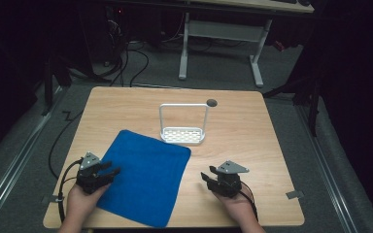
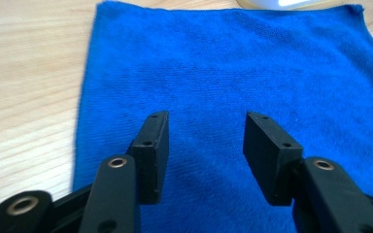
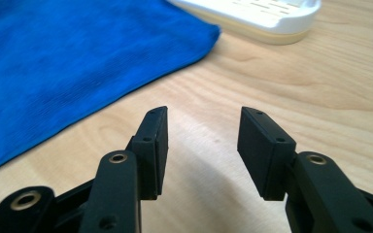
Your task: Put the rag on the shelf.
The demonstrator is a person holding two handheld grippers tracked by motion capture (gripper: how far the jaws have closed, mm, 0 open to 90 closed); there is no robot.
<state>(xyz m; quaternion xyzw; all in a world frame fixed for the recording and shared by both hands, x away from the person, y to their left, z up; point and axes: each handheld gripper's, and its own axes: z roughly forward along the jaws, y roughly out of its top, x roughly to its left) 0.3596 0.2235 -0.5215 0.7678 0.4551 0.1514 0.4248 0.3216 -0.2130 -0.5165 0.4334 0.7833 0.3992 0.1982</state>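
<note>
A blue cloth (image 1: pixel 145 177) lies flat on the wooden table (image 1: pixel 252 121), reaching from the middle down to the near edge. My left gripper (image 1: pixel 110 171) is at the cloth's left edge, its tips over the fabric, open with nothing between them. In the left gripper view the cloth (image 2: pixel 233 73) spreads out under the open gripper (image 2: pixel 206 145). My right gripper (image 1: pixel 207 174) rests over bare wood just right of the cloth, also open and empty. The right gripper view has the gripper (image 3: pixel 201 145) over wood, the cloth (image 3: pixel 63 63) to its left.
A white rack (image 1: pixel 183 127) with a slotted base and a tall wire loop stands behind the cloth; its base (image 3: pixel 267 17) edges into the right gripper view. A small dark hole (image 1: pixel 211 102) marks the table's far side. Another desk and cables sit on the floor beyond.
</note>
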